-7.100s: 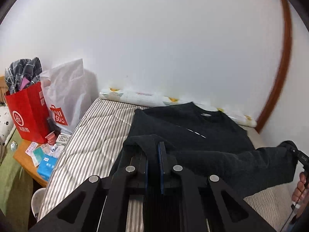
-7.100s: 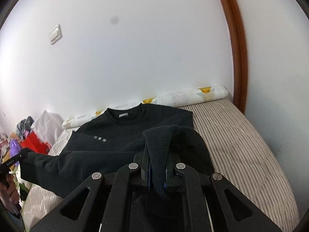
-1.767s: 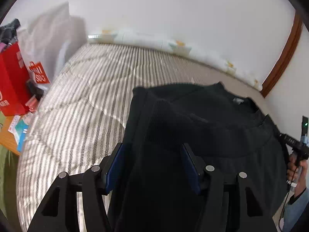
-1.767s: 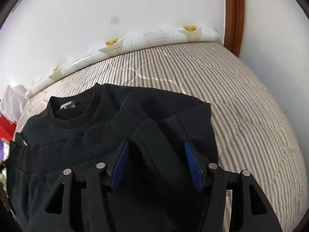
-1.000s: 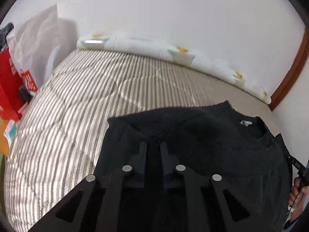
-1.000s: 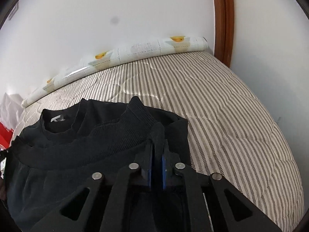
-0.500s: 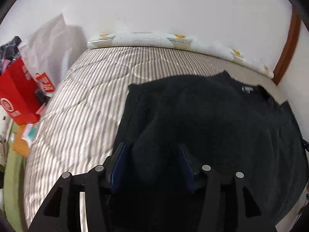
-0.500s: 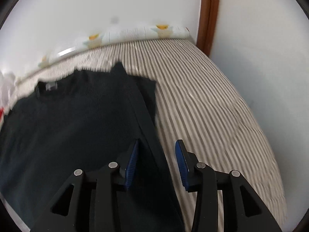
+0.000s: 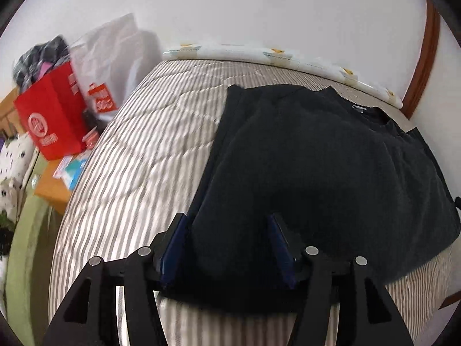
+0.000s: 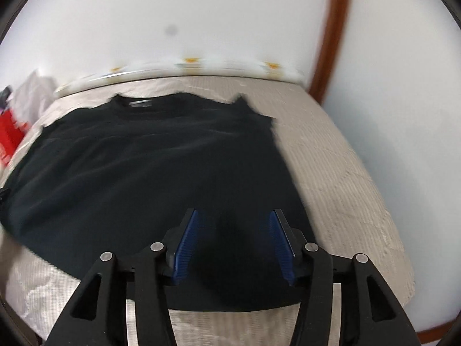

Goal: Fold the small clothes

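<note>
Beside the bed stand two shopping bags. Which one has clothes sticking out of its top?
The red bag, nearer the camera: dark checked cloth bulges from its top. The white plastic bag behind it shows nothing sticking out.

The right wrist view is smeared by motion: the black sweater (image 10: 149, 173) shows no weave, its neck label is a pale streak, and the stripes of the bed cover (image 10: 345, 187) dissolve on the right. The near hem of the sweater is hidden behind the fingers of both grippers. In the left wrist view, the red bag (image 9: 50, 121) and the white bag (image 9: 112, 66) carry blurred, unreadable print, and the small packets on the orange table (image 9: 53, 190) are too blurred to identify. The sweater's right edge is cut off by the frame.
</note>
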A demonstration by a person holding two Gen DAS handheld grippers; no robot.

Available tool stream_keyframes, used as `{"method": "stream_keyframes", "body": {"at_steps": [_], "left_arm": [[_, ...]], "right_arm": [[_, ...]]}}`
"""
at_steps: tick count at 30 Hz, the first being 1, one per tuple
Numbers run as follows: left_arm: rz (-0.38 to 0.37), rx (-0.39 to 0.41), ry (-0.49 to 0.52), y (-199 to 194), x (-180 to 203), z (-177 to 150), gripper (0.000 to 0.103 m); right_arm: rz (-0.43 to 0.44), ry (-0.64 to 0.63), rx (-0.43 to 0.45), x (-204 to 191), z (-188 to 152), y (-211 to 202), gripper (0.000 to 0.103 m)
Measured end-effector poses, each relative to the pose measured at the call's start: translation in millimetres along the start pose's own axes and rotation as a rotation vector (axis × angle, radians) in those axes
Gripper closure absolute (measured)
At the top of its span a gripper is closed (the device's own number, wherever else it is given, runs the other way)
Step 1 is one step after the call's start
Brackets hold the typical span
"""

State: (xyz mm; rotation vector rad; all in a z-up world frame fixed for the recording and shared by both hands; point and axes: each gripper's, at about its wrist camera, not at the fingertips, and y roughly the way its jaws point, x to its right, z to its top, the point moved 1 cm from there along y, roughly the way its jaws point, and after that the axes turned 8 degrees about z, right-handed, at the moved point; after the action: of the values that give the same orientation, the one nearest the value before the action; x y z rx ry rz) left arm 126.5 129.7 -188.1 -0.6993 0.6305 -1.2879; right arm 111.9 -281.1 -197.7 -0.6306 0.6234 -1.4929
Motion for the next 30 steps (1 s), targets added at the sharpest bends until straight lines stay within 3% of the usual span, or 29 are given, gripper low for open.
{"method": "stream_keyframes", "body": {"at_steps": [3,9,12,14,21,24,27,30], "left_arm": [[-0.015,-0.002,-0.04,-12.6,-17.9,-17.1,0.045],[-0.06,-0.077,-0.095,-25.8,-54.4,-52.9,0.045],[-0.115,-0.101,-0.125,-35.2,-72.7,-72.5,0.044],[-0.129,-0.103,-0.138,-40.6,-81.3,-80.4,0.039],[-0.181,-0.093,-0.202,-48.6,-108.9,-97.7,0.037],[-0.205,-0.095,-0.23,-50.7,-117.8,-100.4,0.037],[-0.213,-0.09,-0.236,-51.7,-122.7,-102.1,0.036],[-0.218,-0.085,-0.243,-49.1,-126.3,-102.7,0.036]], "right_arm": [[0.05,-0.053,0.001,-43.3,3.1,0.5,0.051],[0.182,-0.172,-0.013,-140.0,2.7,6.0,0.05],[0.245,-0.236,-0.022,-192.0,3.1,11.8,0.049],[0.286,-0.287,-0.036,-226.2,-2.3,11.8,0.049],[0.401,-0.511,-0.047,-332.9,-31.7,5.9,0.047],[0.371,-0.609,-0.017,-363.2,-41.3,6.8,0.043],[0.406,-0.631,-0.059,-379.7,-47.1,11.4,0.043],[0.36,-0.685,-0.032,-391.7,-54.9,12.3,0.041]]}}
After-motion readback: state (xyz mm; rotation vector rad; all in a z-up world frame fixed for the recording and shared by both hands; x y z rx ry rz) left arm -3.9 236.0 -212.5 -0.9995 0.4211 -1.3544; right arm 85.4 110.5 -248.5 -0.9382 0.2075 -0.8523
